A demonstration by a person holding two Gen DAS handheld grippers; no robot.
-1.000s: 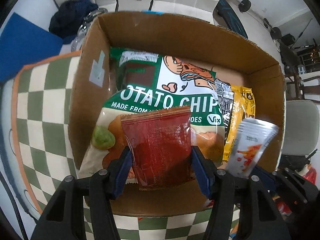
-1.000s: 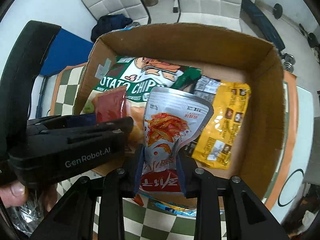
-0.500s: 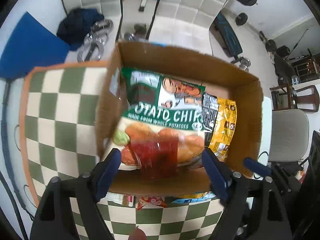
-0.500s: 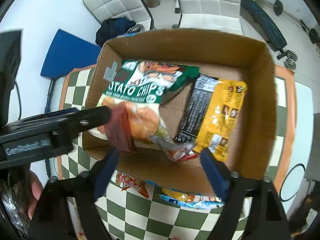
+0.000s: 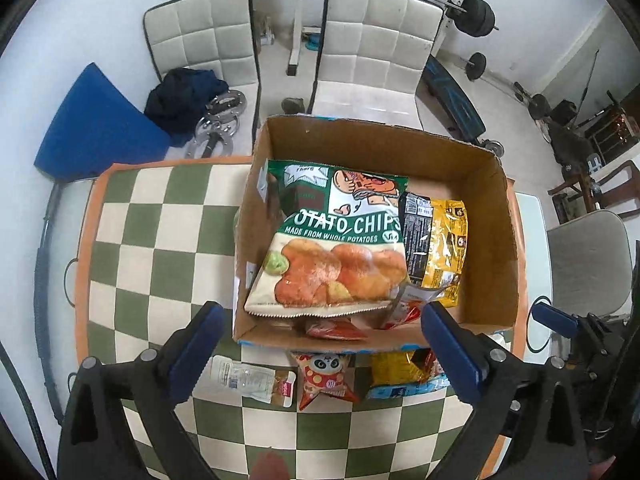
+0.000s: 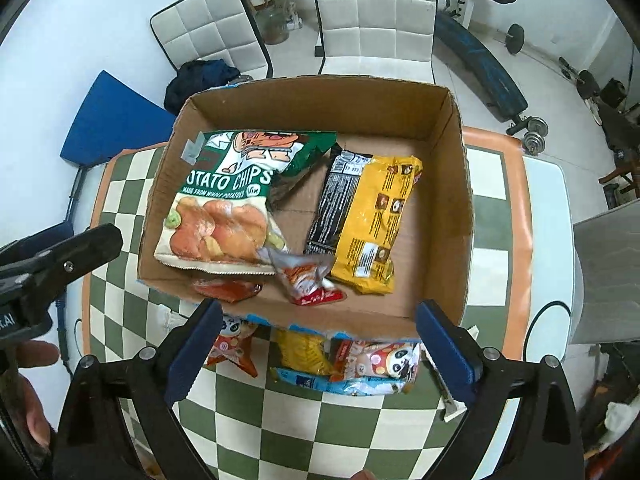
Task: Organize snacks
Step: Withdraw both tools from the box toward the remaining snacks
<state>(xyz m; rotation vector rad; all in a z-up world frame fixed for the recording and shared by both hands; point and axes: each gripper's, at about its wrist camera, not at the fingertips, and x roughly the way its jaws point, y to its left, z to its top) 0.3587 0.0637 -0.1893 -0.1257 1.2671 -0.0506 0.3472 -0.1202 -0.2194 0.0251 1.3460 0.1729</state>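
A cardboard box (image 5: pixel 492 216) (image 6: pixel 452 184) stands on the checked table. Inside lie a green potato chips bag (image 5: pixel 336 236) (image 6: pixel 224 204), a yellow and black packet (image 5: pixel 434 240) (image 6: pixel 368 220), a red packet (image 5: pixel 334 326) (image 6: pixel 226 290) and a silver and red pouch (image 5: pixel 404 310) (image 6: pixel 306 278). My left gripper (image 5: pixel 320 344) hangs above the box's near edge, its jaws still opening with nothing between them. My right gripper (image 6: pixel 316 344) hovers likewise, jaws opening and empty. Loose snack packets (image 5: pixel 324 376) (image 6: pixel 372 364) lie on the table in front of the box.
A clear wrapped packet (image 5: pixel 248 378) lies at the near left of the table (image 5: pixel 160 248). White chairs (image 5: pixel 372 48) stand behind the table, with a blue mat (image 5: pixel 96 128) and weights on the floor. A hand (image 6: pixel 28 392) holds the left gripper body.
Both grippers opened and let go: the red packet and the silver pouch dropped into the box's near end. Both grippers rose and pulled back, so the box looks smaller.
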